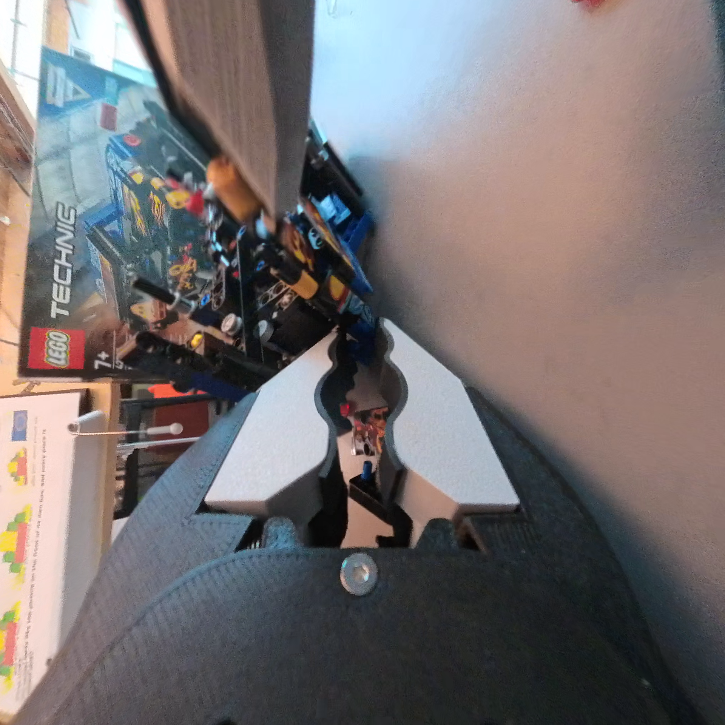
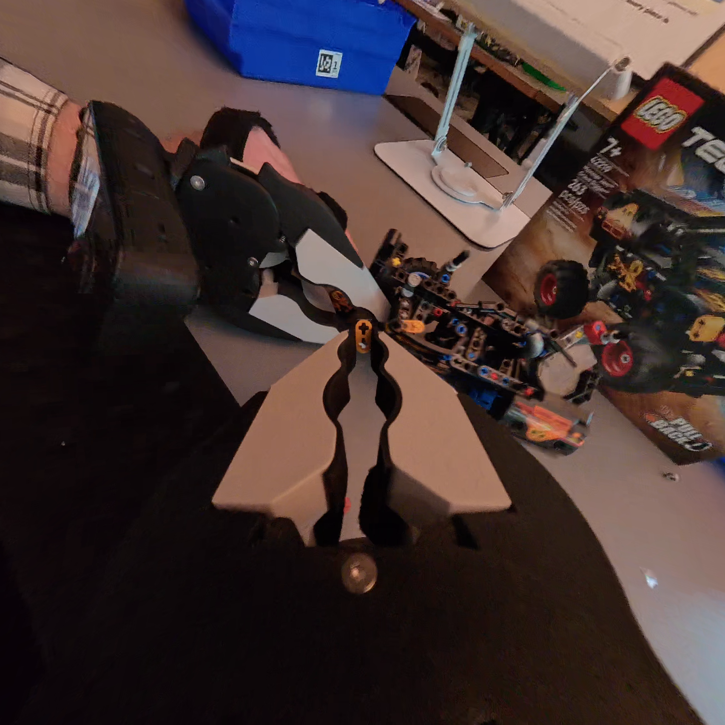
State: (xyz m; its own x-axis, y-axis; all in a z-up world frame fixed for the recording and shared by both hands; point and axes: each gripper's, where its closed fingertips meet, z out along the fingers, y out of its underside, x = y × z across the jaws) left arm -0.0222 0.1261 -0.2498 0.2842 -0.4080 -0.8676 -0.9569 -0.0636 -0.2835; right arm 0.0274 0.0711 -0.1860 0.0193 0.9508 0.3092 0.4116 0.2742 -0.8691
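A black toy-brick vehicle chassis (image 2: 451, 321) with blue and red pins lies on the grey table (image 2: 647, 529). My left gripper (image 2: 355, 310) comes in from the left and is shut on the chassis's near end; in the left wrist view a black and blue part sits between the left gripper's (image 1: 361, 333) tips. My right gripper (image 2: 363, 339) is shut on a small orange beam (image 2: 363, 333) with a cross hole. It holds the beam right at the chassis end, touching the left gripper's tips. The chassis (image 1: 282, 282) fills the middle of the left wrist view.
The set's box (image 2: 627, 255) stands just behind the chassis on the right. An orange and black panel (image 2: 545, 427) lies in front of the box. A white stand (image 2: 451, 176) holds a printed sheet (image 1: 31, 510). A blue bin (image 2: 314, 39) sits at the back. A plaid sleeve (image 2: 27, 137) is at the left. Left tips to right tips: about 10 cm.
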